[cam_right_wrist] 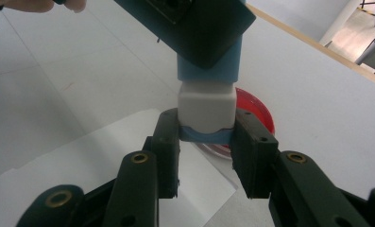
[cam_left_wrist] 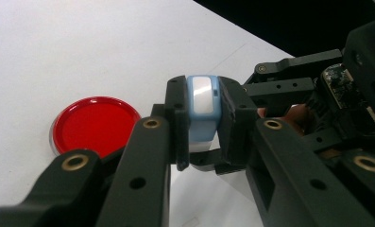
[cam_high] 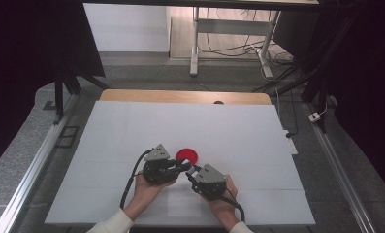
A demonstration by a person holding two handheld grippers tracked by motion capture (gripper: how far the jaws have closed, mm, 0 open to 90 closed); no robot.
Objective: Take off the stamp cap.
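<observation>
A small blue-and-white block [cam_high: 190, 169] is held just above the table between both grippers. My left gripper [cam_left_wrist: 203, 113] is shut on its blue end [cam_left_wrist: 201, 97], which carries a white face. My right gripper [cam_right_wrist: 207, 125] is shut on the other end, where a white part [cam_right_wrist: 206, 101] meets a blue rim. In the high view the left gripper [cam_high: 184, 166] and the right gripper [cam_high: 194, 172] meet tip to tip near the table's middle front. A flat red round dish [cam_high: 186, 155] lies on the table right behind them, partly hidden in the right gripper view [cam_right_wrist: 256, 113].
The table has a white top [cam_high: 132, 136] with a wooden far edge [cam_high: 185, 96]. A white paper sheet [cam_high: 183, 206] lies at the front between the person's hands. Metal rails run along both sides, and desk legs and cables stand beyond.
</observation>
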